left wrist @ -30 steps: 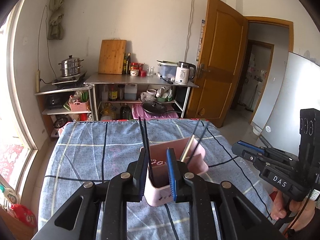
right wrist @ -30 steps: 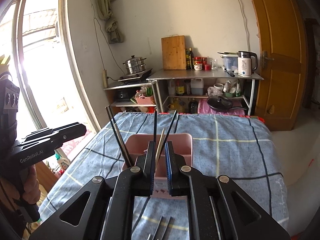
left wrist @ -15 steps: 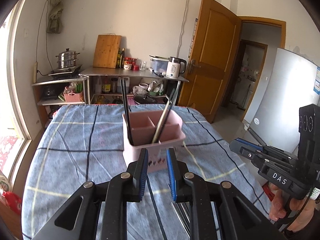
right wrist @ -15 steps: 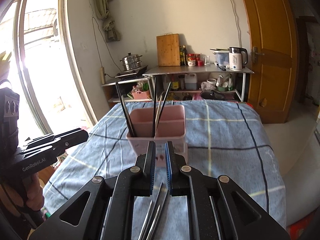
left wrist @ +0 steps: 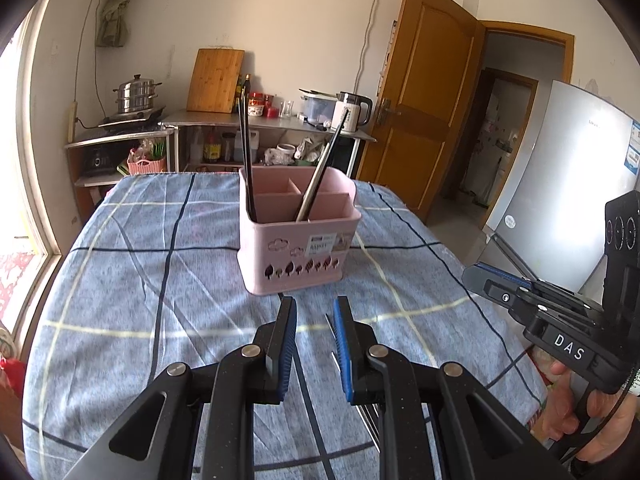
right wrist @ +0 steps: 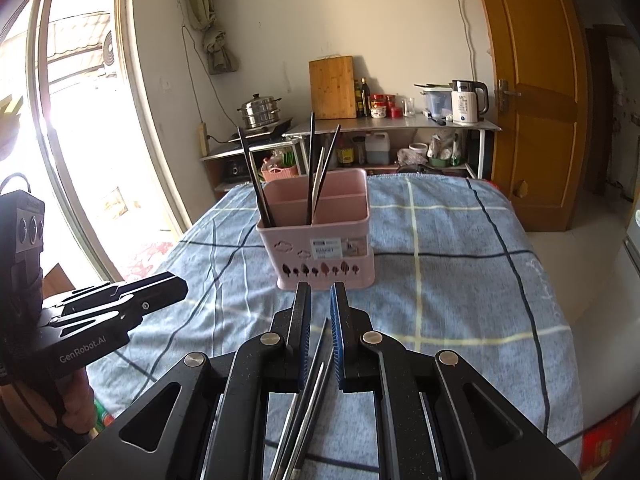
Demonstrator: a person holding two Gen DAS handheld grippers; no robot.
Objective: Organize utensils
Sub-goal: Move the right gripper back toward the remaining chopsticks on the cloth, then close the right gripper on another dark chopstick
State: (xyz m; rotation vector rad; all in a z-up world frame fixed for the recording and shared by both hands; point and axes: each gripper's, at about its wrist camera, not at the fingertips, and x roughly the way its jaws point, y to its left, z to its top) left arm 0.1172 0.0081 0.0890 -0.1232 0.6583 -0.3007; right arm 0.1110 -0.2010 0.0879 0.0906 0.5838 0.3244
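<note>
A pink utensil holder [left wrist: 298,236] stands on the table with the blue checked cloth [left wrist: 140,280]; it also shows in the right wrist view [right wrist: 324,240]. Dark chopsticks [left wrist: 247,160] stand in its left compartment, and a dark and a metal chopstick [left wrist: 320,176] lean in the middle one. My left gripper [left wrist: 315,312] is open and empty, just in front of the holder. My right gripper [right wrist: 320,296] is open with a narrow gap and empty, above several metal chopsticks [right wrist: 308,392] lying on the cloth. Each gripper shows in the other's view: the right one [left wrist: 532,300], the left one [right wrist: 120,304].
A steel shelf unit [left wrist: 272,124] with a kettle, jars, a cutting board and a steamer pot stands behind the table. A wooden door [left wrist: 424,120] and a fridge [left wrist: 572,184] are to the right. A large window [right wrist: 80,140] is to the left.
Both grippers have drawn back from the holder toward the near side of the table. The chopsticks they held stay in the holder. The loose metal chopsticks have come into view under the right gripper.
</note>
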